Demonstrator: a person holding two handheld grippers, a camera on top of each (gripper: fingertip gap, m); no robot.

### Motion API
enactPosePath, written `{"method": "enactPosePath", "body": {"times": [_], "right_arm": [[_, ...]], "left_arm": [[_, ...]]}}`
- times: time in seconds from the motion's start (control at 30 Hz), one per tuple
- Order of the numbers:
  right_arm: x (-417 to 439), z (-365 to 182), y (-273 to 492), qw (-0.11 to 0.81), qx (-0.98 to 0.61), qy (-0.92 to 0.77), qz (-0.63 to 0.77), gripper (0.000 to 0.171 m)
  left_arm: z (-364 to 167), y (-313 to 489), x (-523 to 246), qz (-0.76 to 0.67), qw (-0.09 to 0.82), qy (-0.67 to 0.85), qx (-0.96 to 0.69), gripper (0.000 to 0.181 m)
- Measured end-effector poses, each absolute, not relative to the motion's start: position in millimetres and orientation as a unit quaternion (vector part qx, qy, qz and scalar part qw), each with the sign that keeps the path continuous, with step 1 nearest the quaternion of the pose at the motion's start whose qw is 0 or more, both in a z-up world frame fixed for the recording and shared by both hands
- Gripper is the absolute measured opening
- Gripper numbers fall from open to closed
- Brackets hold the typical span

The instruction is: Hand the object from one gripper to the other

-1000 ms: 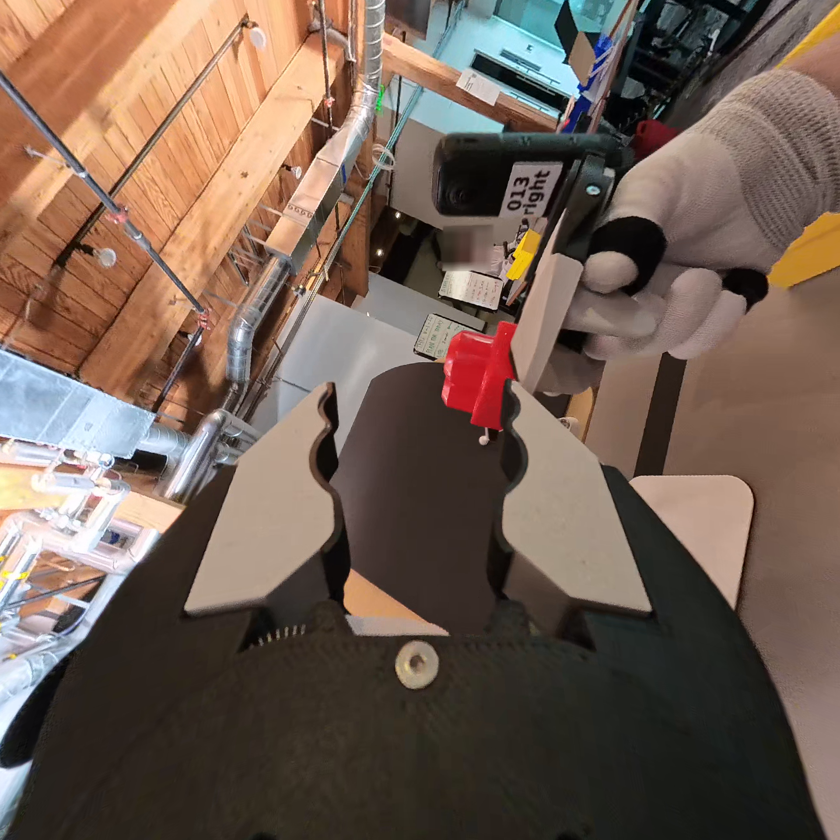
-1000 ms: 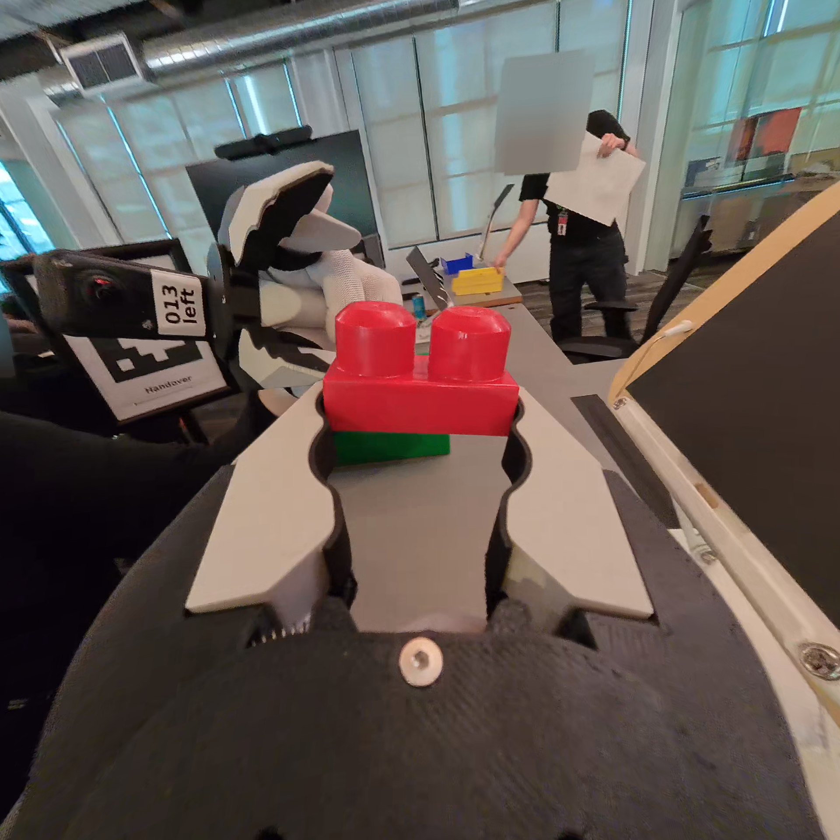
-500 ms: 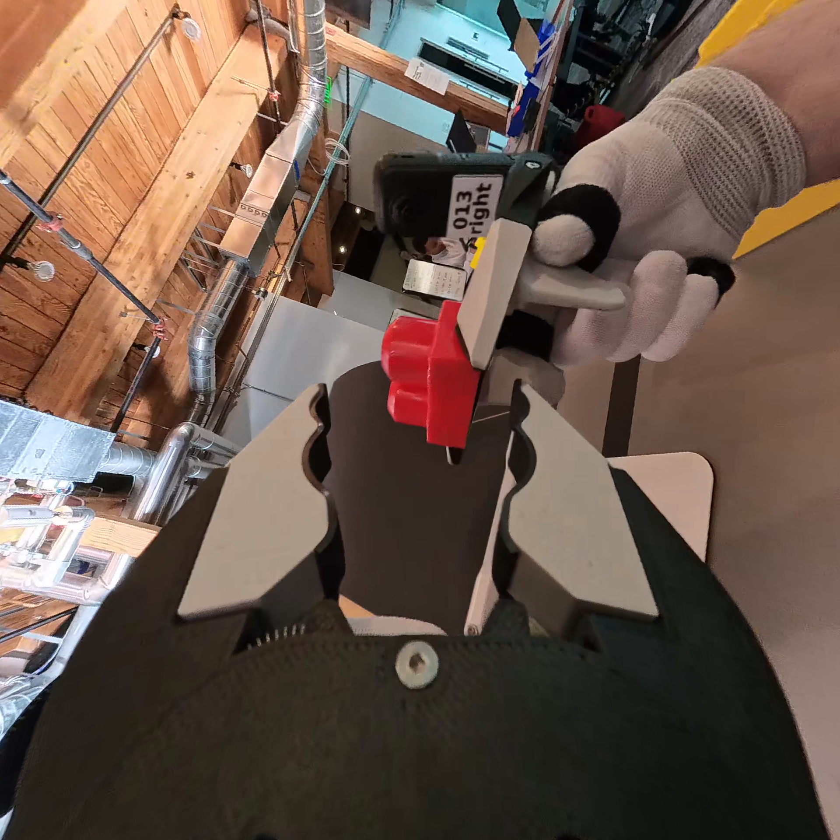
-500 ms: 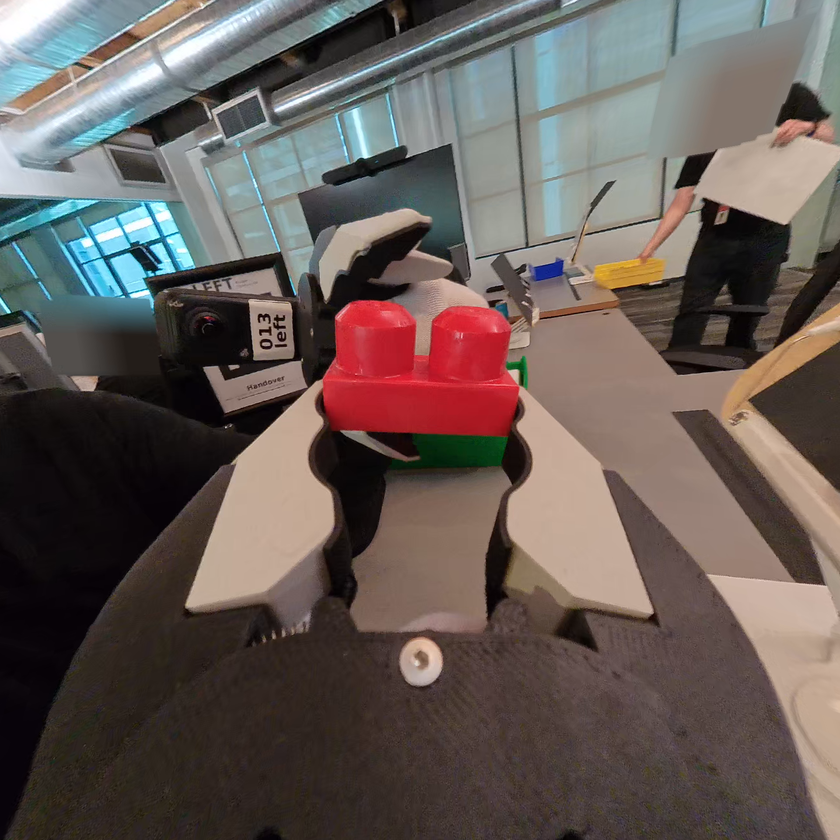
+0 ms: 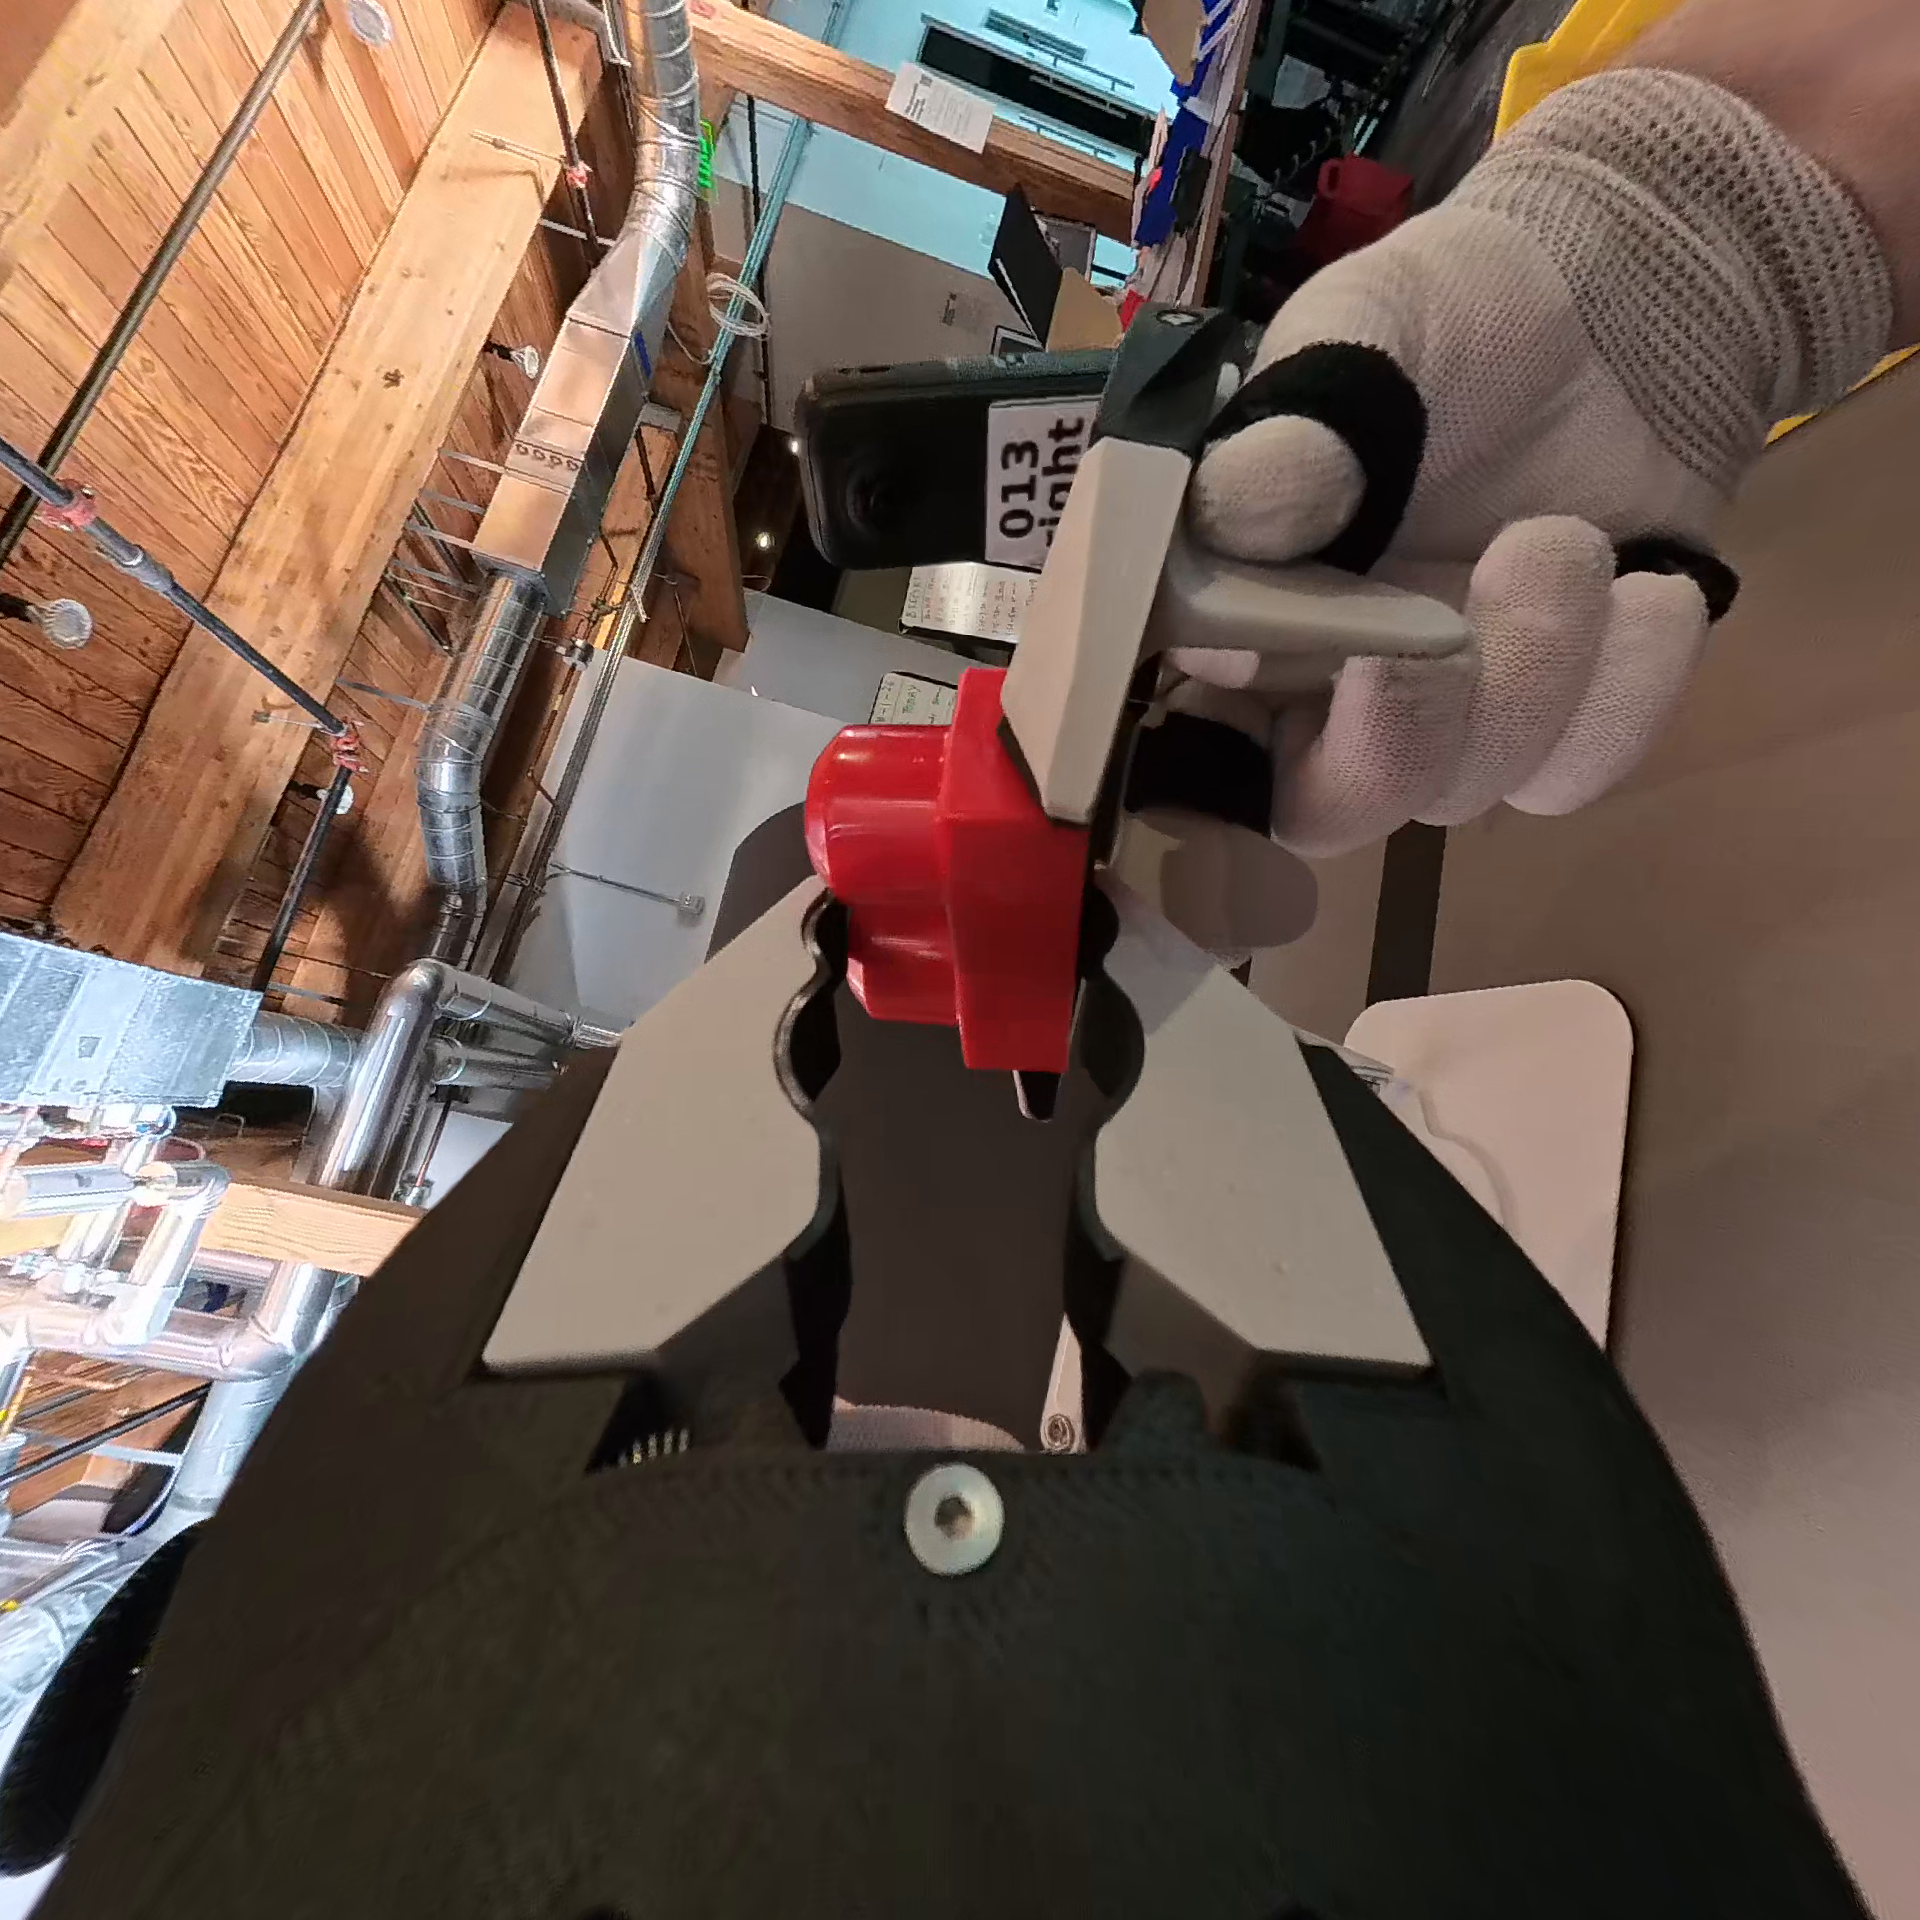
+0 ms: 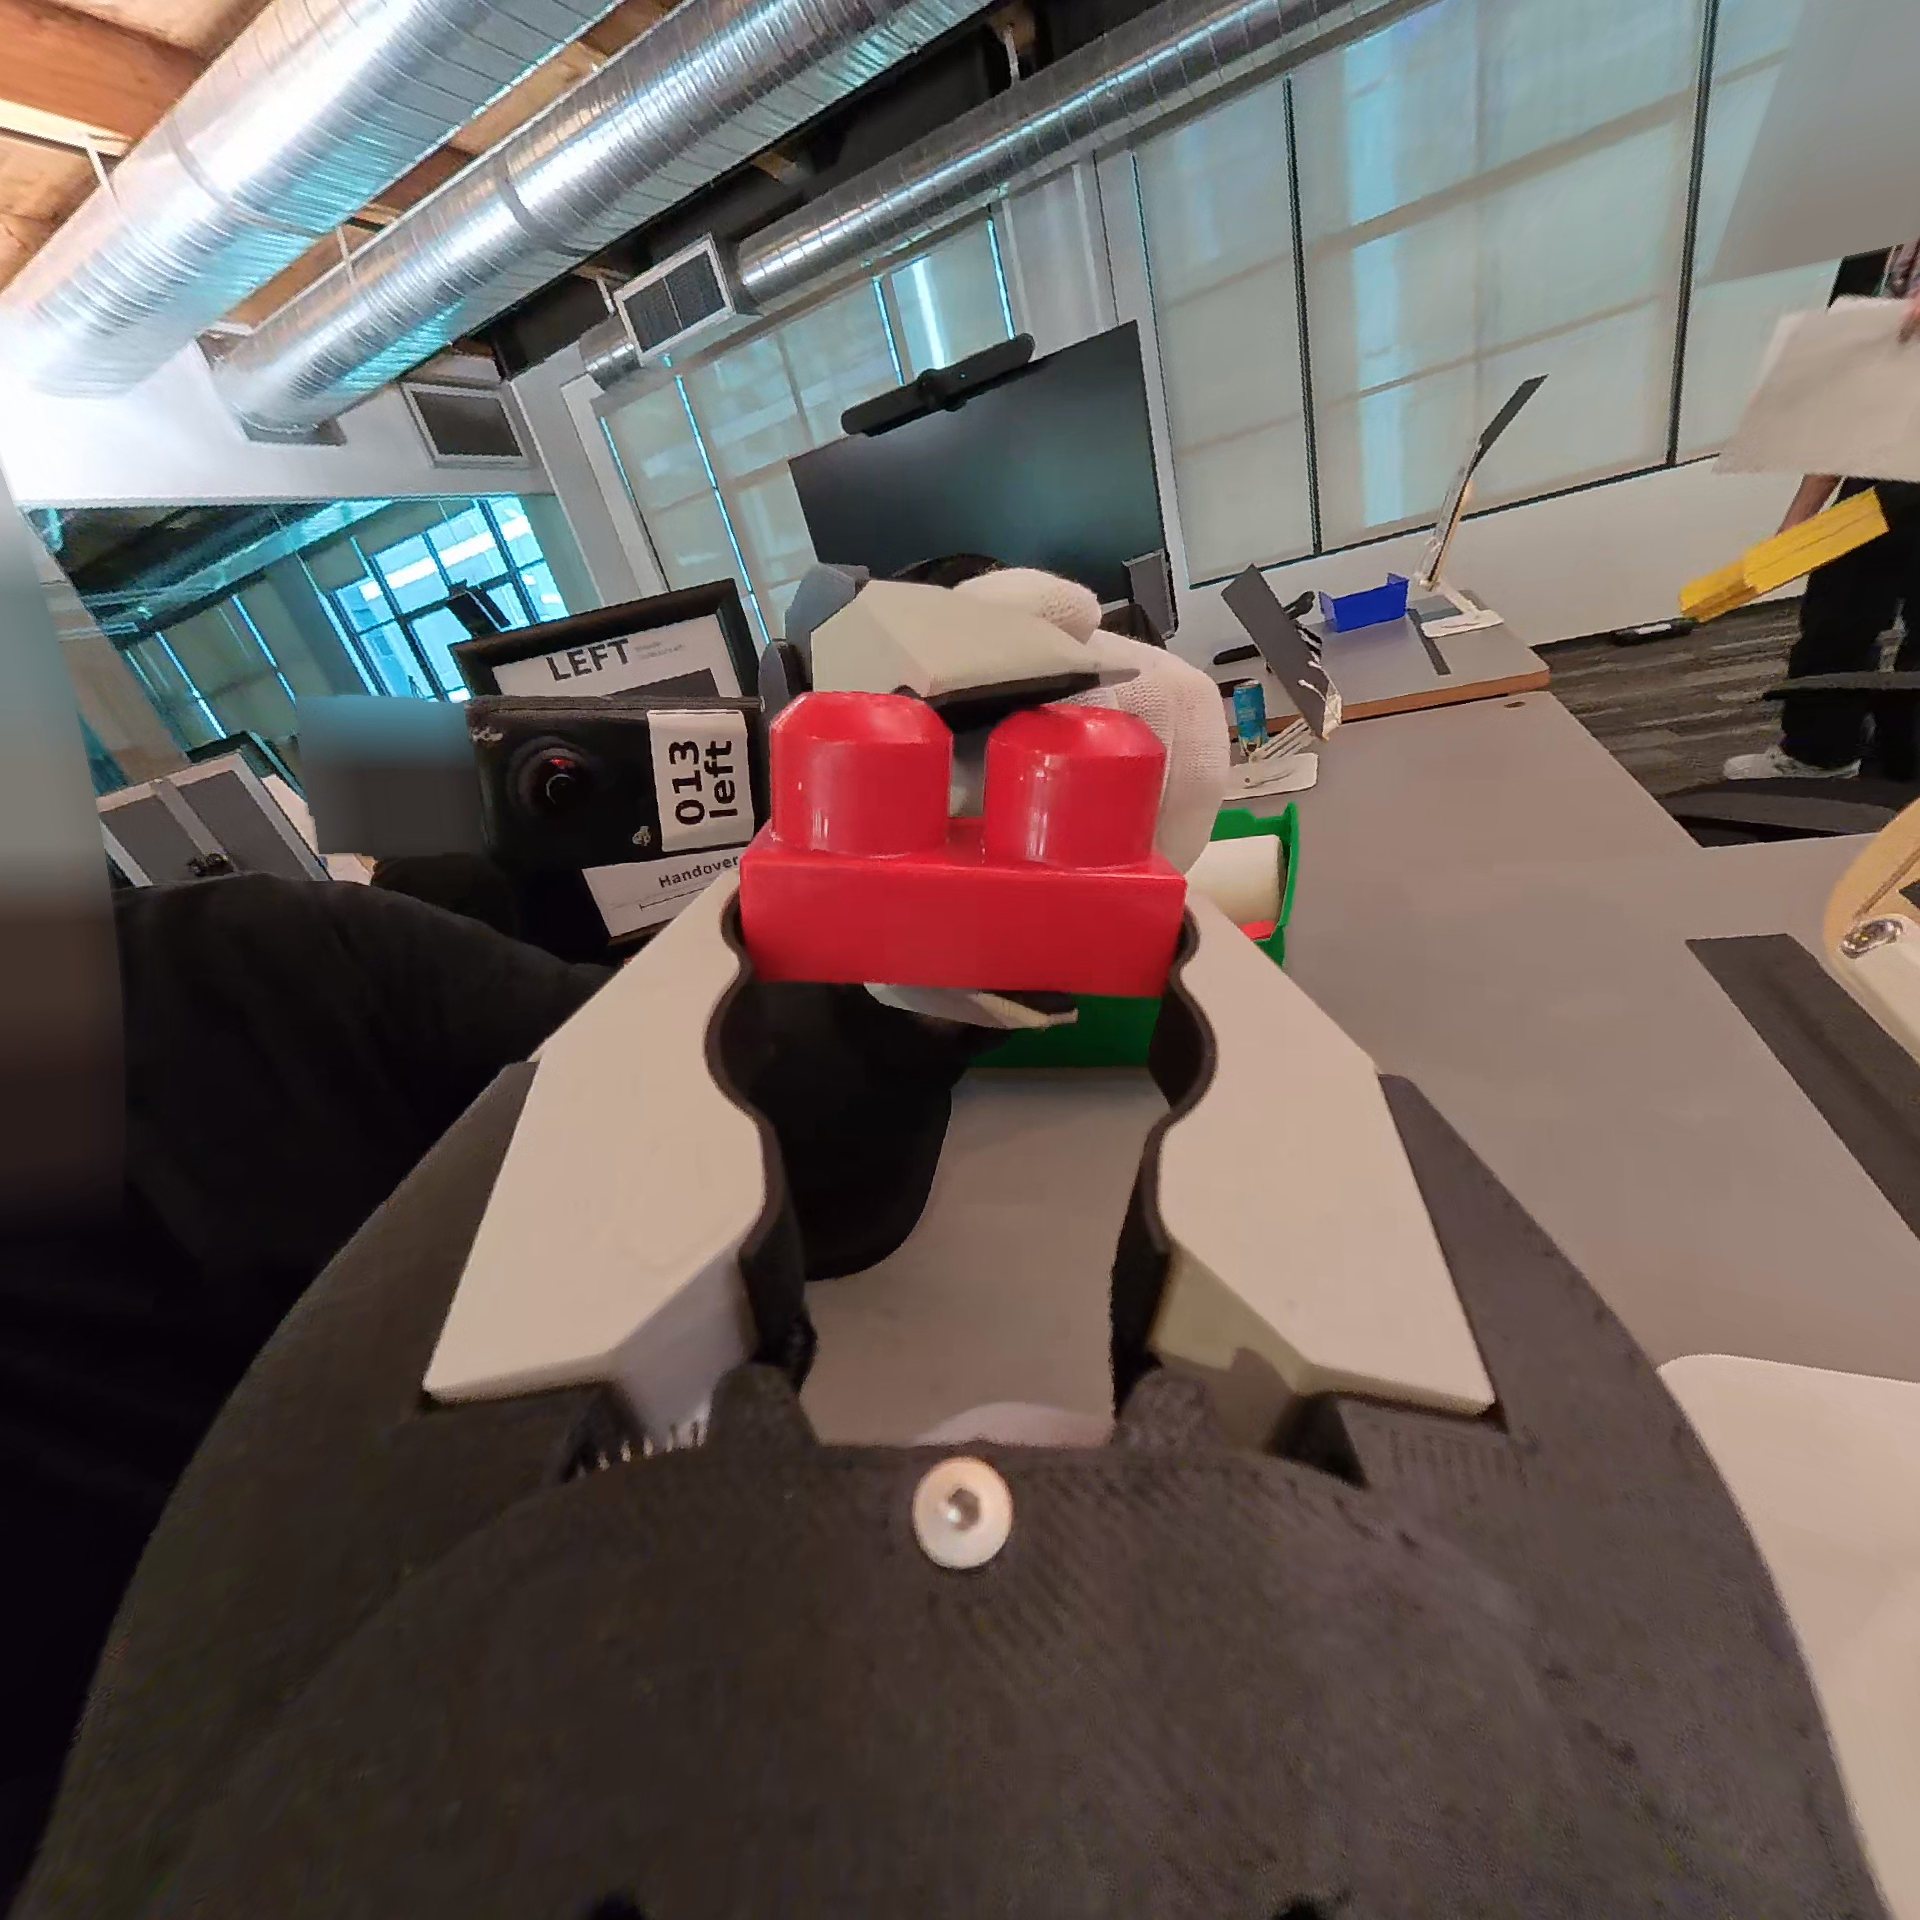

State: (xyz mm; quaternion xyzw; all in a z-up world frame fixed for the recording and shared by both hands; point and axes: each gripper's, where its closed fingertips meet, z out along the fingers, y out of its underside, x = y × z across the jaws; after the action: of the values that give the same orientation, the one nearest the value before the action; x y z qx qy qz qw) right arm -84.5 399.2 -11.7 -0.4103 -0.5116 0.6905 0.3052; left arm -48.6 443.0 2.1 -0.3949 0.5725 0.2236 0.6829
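A red two-stud brick (image 6: 961, 920) is clamped by its ends between my right gripper's (image 6: 961, 935) fingers, above the table. My left gripper (image 6: 1029, 847) comes from the far side; one finger lies on the stud tops and the other sits under the brick's base. In the left wrist view the brick (image 5: 956, 904) sits between my left gripper's (image 5: 961, 935) narrowed fingertips, studs against the left finger and base by the right one. The right gripper (image 5: 1081, 831), held by a white gloved hand (image 5: 1507, 468), grips it from above.
A green bin (image 6: 1252, 904) stands on the grey table (image 6: 1507, 935) behind the brick. A white board (image 5: 1507, 1143) lies at the right. A person (image 6: 1860, 644) stands at the far right holding paper. A dark sleeve fills the left. Across from one pair of fingers to the other is roughly 5 cm.
The two grippers have come together. My left gripper's fingers, wide open and short of the brick before, now straddle it and have narrowed onto it. The right gripper keeps its hold.
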Motion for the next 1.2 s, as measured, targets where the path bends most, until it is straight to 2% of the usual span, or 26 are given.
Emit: {"method": "enactPosePath", "body": {"times": [0.1, 0.2, 0.33, 0.5, 0.63, 0.7, 0.73, 0.83, 0.93, 1.03, 1.2], "right_arm": [[-88, -7, 402, 0.324, -0.410, -0.502, 0.689, 0.073], [-93, -2, 416, 0.376, -0.428, -0.486, 0.662, 0.095], [-86, 7, 428, 0.465, -0.433, -0.498, 0.590, 0.097], [-76, 36, 426, 0.642, -0.387, -0.549, 0.370, 0.103], [-85, 36, 414, 0.691, -0.346, -0.614, 0.163, 0.100], [-94, 33, 408, 0.688, -0.335, -0.634, 0.112, 0.093], [-98, 33, 405, 0.684, -0.339, -0.635, 0.119, 0.086], [-108, 43, 385, 0.663, -0.342, -0.615, 0.257, 0.062], [-110, 42, 389, 0.649, -0.357, -0.601, 0.300, 0.065], [-113, 30, 399, 0.637, -0.382, -0.608, 0.280, 0.062], [-121, 16, 397, 0.592, -0.404, -0.615, 0.329, 0.053]], "left_arm": [[4, 445, -52, 0.223, 0.687, 0.565, -0.400, 0.042], [10, 447, -58, 0.195, 0.697, 0.545, -0.423, 0.041], [19, 448, -69, 0.104, 0.702, 0.509, -0.487, 0.042], [8, 446, -82, -0.093, 0.633, 0.477, -0.603, 0.041], [-1, 435, -90, -0.203, 0.575, 0.465, -0.642, 0.041], [0, 431, -94, -0.242, 0.559, 0.453, -0.651, 0.042], [0, 428, -95, -0.248, 0.554, 0.457, -0.650, 0.042], [-6, 422, -99, -0.216, 0.550, 0.489, -0.642, 0.042], [-8, 417, -97, -0.193, 0.547, 0.510, -0.635, 0.042], [-10, 415, -95, -0.181, 0.546, 0.520, -0.631, 0.042], [-16, 410, -90, -0.165, 0.539, 0.549, -0.617, 0.042]]}}
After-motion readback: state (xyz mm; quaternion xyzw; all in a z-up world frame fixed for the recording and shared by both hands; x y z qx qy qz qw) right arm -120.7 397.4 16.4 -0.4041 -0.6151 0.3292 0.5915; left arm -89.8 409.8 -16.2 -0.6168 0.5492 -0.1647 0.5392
